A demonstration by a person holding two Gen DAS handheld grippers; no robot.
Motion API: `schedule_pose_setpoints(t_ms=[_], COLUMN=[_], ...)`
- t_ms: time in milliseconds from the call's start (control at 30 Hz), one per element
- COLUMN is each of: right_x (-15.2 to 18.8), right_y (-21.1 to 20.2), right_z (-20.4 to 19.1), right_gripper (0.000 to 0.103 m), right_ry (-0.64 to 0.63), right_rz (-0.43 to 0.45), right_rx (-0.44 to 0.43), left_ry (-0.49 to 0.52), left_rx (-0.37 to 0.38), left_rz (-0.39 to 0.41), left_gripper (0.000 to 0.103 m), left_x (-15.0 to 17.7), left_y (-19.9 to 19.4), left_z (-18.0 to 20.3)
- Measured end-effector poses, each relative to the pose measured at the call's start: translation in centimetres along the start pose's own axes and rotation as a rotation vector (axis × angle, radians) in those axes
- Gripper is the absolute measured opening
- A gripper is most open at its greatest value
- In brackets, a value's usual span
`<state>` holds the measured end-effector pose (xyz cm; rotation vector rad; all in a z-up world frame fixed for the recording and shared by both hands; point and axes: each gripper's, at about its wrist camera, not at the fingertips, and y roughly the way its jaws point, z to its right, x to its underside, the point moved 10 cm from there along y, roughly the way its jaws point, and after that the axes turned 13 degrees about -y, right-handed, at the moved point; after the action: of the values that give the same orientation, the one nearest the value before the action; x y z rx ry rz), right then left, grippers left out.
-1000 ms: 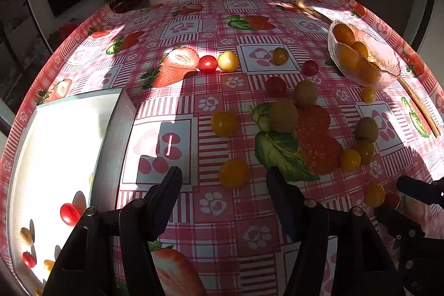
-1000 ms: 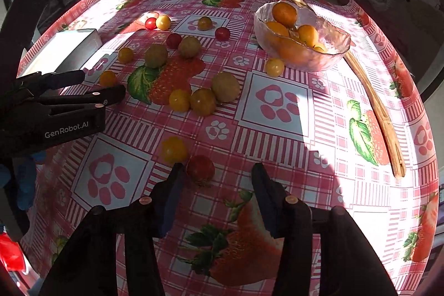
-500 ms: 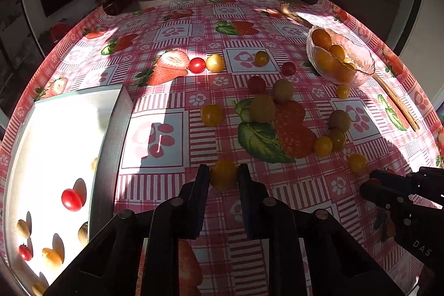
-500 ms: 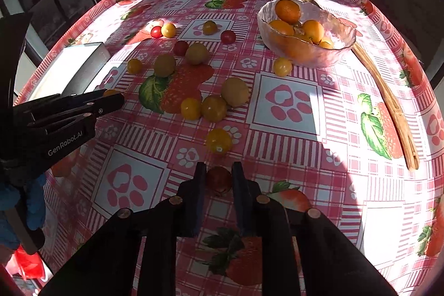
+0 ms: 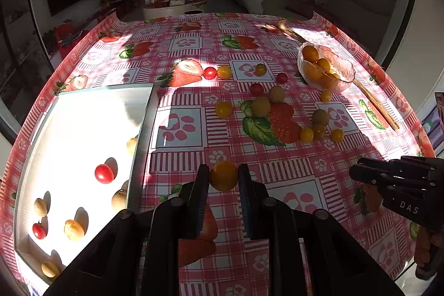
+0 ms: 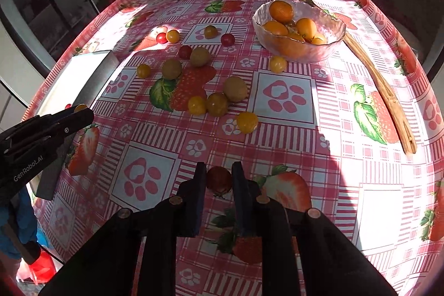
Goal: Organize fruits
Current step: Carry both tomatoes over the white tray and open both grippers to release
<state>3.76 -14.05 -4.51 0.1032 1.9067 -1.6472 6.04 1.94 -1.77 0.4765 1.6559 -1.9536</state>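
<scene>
My left gripper (image 5: 223,175) is shut on a yellow cherry tomato (image 5: 223,176) and holds it above the tablecloth, right of the white tray (image 5: 144,126). My right gripper (image 6: 219,177) is shut on a red cherry tomato (image 6: 219,179), lifted near the table's front. Several yellow, red and brownish fruits (image 5: 260,106) lie scattered mid-table. The tray holds several small fruits, among them a red tomato (image 5: 104,173). The right gripper also shows at the right of the left wrist view (image 5: 358,174), and the left gripper at the left of the right wrist view (image 6: 83,113).
A glass bowl (image 6: 330,49) of orange fruits stands at the back right. A long wooden utensil (image 6: 383,90) lies beside it. The tray's raised edge (image 6: 97,79) is at the left. The table is round with a strawberry-print cloth.
Both grippers closed on their tomatoes, the left on the yellow one and the right on the red one, and have lifted them up off the cloth.
</scene>
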Motion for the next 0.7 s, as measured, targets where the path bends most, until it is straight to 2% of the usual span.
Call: schedule_pose_setpoints(t_ms=[367, 700], right_x=[-1.0, -4.5], right_y=[-1.5, -2.5], right_z=[-1.3, -7.0], right_gripper=[0.021, 0.021], right_ry=[-0.019, -0.14], right_rz=[0.007, 0.024], right_rx=[-0.007, -0.045], left_ry=[-0.008, -0.043], left_rx=[-0.013, -0.101], left_rz=[0.05, 0.079], left_gripper=[0.023, 0.023], left_x=[-0.5, -1.4], left_y=[-3.7, -6.1], left_z=[-2.7, -8.6])
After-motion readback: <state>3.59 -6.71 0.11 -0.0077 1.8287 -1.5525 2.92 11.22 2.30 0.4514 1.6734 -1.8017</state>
